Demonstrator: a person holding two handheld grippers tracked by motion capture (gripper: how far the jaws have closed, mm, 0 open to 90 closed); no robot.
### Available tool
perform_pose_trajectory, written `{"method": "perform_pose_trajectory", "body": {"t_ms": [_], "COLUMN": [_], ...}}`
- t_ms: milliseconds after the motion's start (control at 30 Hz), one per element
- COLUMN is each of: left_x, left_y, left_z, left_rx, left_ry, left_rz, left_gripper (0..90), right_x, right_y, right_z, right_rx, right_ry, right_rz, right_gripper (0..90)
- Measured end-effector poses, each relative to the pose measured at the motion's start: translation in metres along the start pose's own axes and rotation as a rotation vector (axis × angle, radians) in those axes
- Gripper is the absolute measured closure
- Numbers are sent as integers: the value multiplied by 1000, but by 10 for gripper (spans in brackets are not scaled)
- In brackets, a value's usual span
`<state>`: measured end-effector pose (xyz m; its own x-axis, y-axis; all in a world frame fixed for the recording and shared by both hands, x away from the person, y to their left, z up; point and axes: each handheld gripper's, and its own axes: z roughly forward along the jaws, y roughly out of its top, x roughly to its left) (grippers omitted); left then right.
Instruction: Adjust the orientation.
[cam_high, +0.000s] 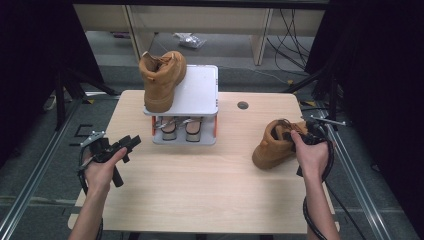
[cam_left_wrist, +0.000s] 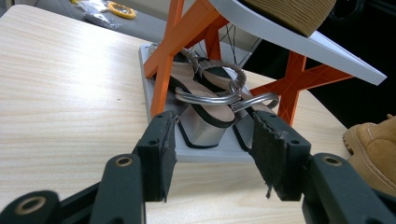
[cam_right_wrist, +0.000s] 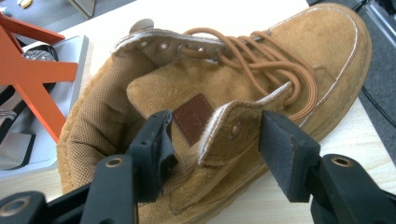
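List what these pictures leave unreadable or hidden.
- Label patch on the boot tongue, right gripper view: no text legible, too small.
- Sandals, high view: the rack's top shelf covers their upper parts.
- Shelf boot, left gripper view: frame's top edge cuts off all but its sole.

Both forearms bare, no sleeves, each hand round a black two-jaw gripper: left gripper (cam_high: 131, 141), right gripper (cam_high: 300, 131). Jaws are chunky black blocks w/ rough, frayed-edge pads (cam_left_wrist: 166, 154) and brass-ringed pivot holes – a grey three-cornered plate (cam_high: 91, 138) tops the left one. A black cable (cam_high: 315, 220) loops from each gripper along the arm.
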<state>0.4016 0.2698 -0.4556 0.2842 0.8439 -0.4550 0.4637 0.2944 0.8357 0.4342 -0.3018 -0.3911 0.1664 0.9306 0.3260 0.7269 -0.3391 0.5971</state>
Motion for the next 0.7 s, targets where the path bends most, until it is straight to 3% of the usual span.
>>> {"method": "perform_pose_trajectory", "body": {"t_ms": [33,67,100,133,233,267,333,433,467,500,600,633,667,700], "left_x": [0,1,1,1,1,1,1,2,3,3,4,4,4,3], "left_y": [0,0,-1,-1,-1,-1,-2,-2,-3,-3,-3,-3,-3,-3], "left_z": [0,0,1,1,1,1,1,1,1,1,2,2,2,1], "left_rx": [3,2,3,5,6,6,7,11,11,12,15,15,14,14], "left_ry": [1,-1,0,0,0,0,1,0,1,3,2,-2,-3,0], "left_rz": [0,-2,-4,-5,-7,-6,-5,-7,-7,-10,-11,-8,-8,-11], "left_gripper": [491,491,491,491,491,491,491,491,491,491,491,491,491,491], "right_x": [2,-1,1,-1,0,-1,3,3,0,5,0,6,4,5], "right_y": [0,0,1,2,2,2,5,7,7,7,9,8,8,8], "right_z": [0,1,2,3,6,6,7,9,11,10,12,12,14,14], "right_rx": [11,11,16,26,58,55,84,83,74,100,108,134,128,141], "right_ry": [-1,-5,-2,-3,-15,-15,-20,-36,-39,-43,-38,-42,-46,-39], "right_rz": [26,-10,23,7,27,-2,21,-22,-63,5,-64,15,-22,-3], "right_gripper": [448,443,436,428,429,429,431,449,459,484,532,553,578,600]}}
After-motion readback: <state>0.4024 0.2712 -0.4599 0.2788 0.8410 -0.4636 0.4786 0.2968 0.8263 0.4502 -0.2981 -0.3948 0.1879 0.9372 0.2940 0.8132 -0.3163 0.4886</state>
